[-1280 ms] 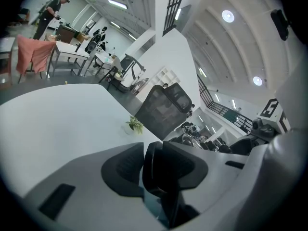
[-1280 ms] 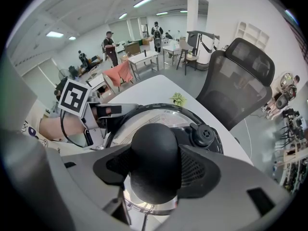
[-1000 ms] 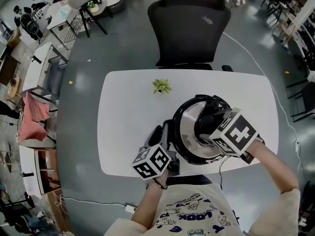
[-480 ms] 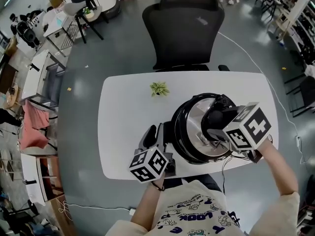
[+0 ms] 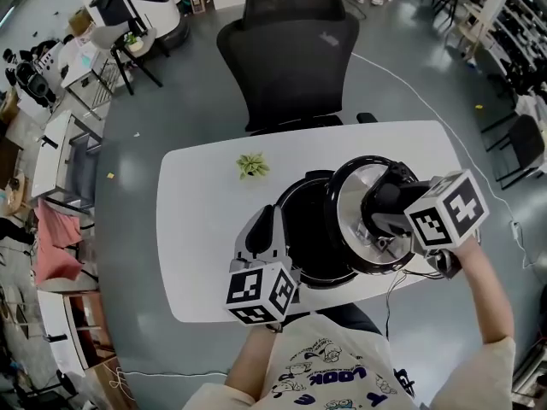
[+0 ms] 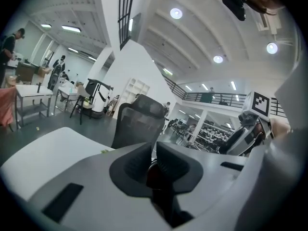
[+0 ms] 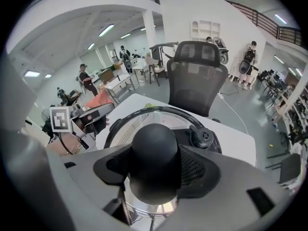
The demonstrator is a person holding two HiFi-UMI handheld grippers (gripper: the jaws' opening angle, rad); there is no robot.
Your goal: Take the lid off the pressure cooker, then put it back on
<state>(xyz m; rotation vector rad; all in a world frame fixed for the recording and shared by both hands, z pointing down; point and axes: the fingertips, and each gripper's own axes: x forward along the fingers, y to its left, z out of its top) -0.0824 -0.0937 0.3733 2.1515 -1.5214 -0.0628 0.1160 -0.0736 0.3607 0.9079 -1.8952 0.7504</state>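
Currently pinching the knob [image 7: 155, 150] of the lid [image 5: 350, 216] in the right gripper [image 5: 385, 210], holding it tilted over the open pot's [image 5: 295, 205] right rim, so probably leftward and down to reseat, with left gripper [image 5: 265, 229] beside the pot's left, jaws just closed nearly together on nothing

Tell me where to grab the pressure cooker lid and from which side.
Grip the round black knob at the centre of the lid, coming from above its top face. It stands proud of the flat steel disc, so jaws close on both sides, as the right hand-held gripper does here.
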